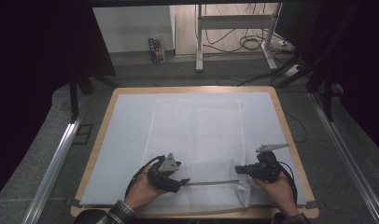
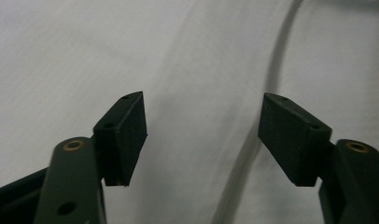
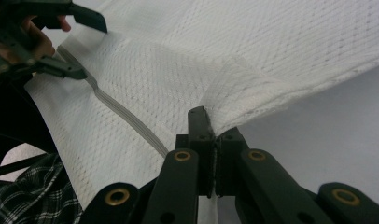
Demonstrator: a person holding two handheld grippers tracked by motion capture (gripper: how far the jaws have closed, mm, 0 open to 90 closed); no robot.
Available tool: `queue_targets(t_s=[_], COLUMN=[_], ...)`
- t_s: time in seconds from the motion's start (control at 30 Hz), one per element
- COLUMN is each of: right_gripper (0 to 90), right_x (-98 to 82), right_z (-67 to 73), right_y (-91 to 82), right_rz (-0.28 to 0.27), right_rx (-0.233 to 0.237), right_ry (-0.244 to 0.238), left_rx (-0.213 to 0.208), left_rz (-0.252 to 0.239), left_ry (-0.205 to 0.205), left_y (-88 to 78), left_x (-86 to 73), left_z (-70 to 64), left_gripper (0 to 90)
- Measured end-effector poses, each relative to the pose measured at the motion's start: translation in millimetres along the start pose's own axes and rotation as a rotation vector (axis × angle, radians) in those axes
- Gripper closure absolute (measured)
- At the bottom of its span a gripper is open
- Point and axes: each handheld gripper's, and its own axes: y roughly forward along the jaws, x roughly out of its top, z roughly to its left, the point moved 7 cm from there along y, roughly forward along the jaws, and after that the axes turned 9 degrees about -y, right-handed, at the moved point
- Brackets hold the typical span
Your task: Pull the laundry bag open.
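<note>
Mesh bag (image 3: 187, 70) corner pinching tight in right tool (image 3: 214, 140); left tool (image 2: 201, 135) hanging half-open over zipper (image 3: 117, 114), gripping nothing. Risk: mesh sliding on surface (image 1: 127, 140), left tool missing zipper.

No readable text, label or number; box (image 1: 156, 49) on floor bears print too small to read.

High view: dim room, black at both sides; the white-covered worktop (image 1: 131, 140) is the brightest area, evenly lit with no glare.
Floor behind: lit pale beyond the worktop.
Left gripper view: soft and blurred; white mesh cloth (image 2: 201, 56) out of focus, weave not legible, a grey shadow curving along its seam.
Right gripper view: sharper; mesh pattern crisp mid-frame, near jaws dark, slightly soft.
Shadows: faint, diffuse.
</note>
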Motion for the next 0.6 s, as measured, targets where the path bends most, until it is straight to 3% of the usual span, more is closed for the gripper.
queue_targets(t_s=[0.1, 0.13, 0.2, 0.6], right_gripper=[86.9, 86.9, 86.8, 86.8], right_x=[0.7, 0.8, 0.8, 0.0], right_z=[-0.2, -0.3, -0.2, -1.9], right_y=[0.7, 1.2, 1.9, 2.1], right_rz=[-0.005, -0.006, -0.005, 0.0], right_rx=[-0.003, -0.003, -0.001, -0.008], right_ry=[0.005, 0.008, 0.006, 0.02], left_rx=[-0.07, -0.07, -0.122, -0.19], left_rz=[-0.029, -0.029, -0.043, -0.041], left_ry=[-0.014, -0.014, -0.011, 0.058], left_y=[9.9, 9.9, 21.8, 61.0], left_x=[15.4, 15.4, 28.0, 51.4], left_z=[-18.7, -18.7, -34.8, -73.7], left_gripper=[37.4, 38.9, 41.9, 61.0])
